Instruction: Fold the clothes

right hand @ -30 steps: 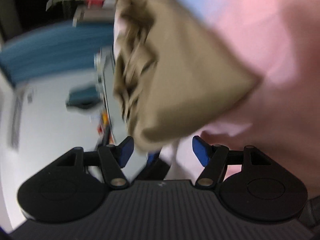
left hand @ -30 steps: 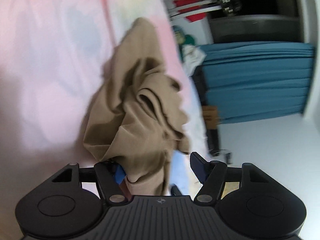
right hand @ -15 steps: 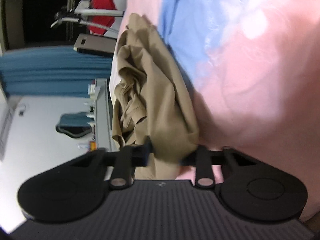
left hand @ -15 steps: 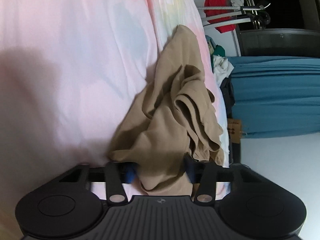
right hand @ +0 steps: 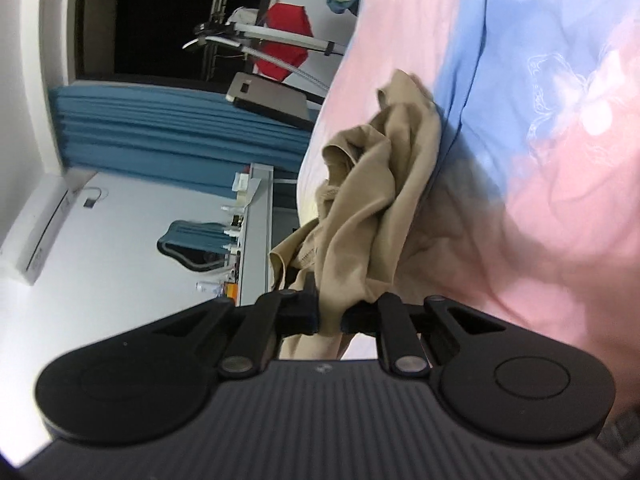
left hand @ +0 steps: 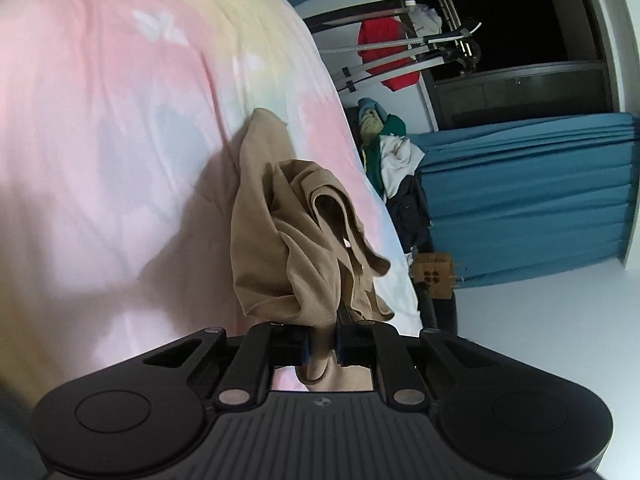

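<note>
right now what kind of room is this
Most likely a bedroom. A bed with a pink and blue pastel bedsheet fills both views, teal curtains hang along the wall, and a pile of clothes sits beside the bed near a red garment on a rack.

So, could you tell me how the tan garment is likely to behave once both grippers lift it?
The tan garment is probably floppy: it bunches in loose folds. Likely light, since thin cloth. Its unheld parts should sag and swing.

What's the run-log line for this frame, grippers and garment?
left gripper: shut on tan garment | right gripper: shut on tan garment | garment: bunched, unfolded, over pastel bedspread | fold: not started
</note>
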